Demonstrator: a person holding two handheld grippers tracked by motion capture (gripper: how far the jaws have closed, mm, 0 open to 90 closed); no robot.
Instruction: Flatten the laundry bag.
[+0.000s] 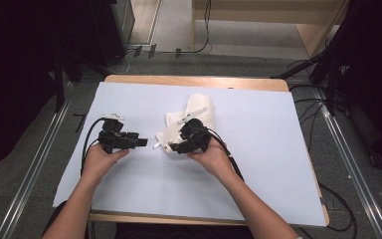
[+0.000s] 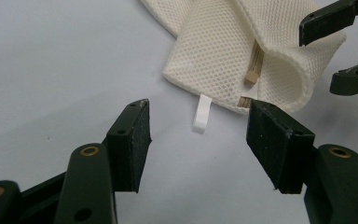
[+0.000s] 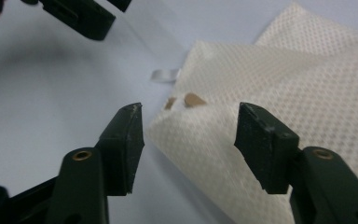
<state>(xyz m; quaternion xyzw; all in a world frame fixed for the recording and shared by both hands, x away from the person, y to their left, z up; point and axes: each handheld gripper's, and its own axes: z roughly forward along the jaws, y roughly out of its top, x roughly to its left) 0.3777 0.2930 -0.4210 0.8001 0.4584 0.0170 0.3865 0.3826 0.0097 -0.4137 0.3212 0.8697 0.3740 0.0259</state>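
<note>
A cream mesh bag [image 1: 195,110] lies folded on the pale sheet [image 1: 268,149] near the table's middle. A small white tab [image 2: 200,113] sticks out of its near corner, and tan pieces [image 2: 251,74] show at the folded edge. My left gripper [image 2: 198,130] is open, low over the sheet, with the tab just beyond its pads and nothing between them. In the high view it [image 1: 142,143] sits left of the bag. My right gripper [image 3: 189,126] is open over the bag's corner [image 3: 284,79], with mesh under the gap and the pads clear of it. Its fingers reach the bag's near edge [image 1: 175,147].
The sheet covers nearly the whole wooden table [image 1: 194,79]. Cables [image 1: 87,137] trail from both grippers, the right one running back along the forearm. Dark equipment and floor rails [image 1: 35,169] flank the table. Bare sheet lies to the right and front of the bag.
</note>
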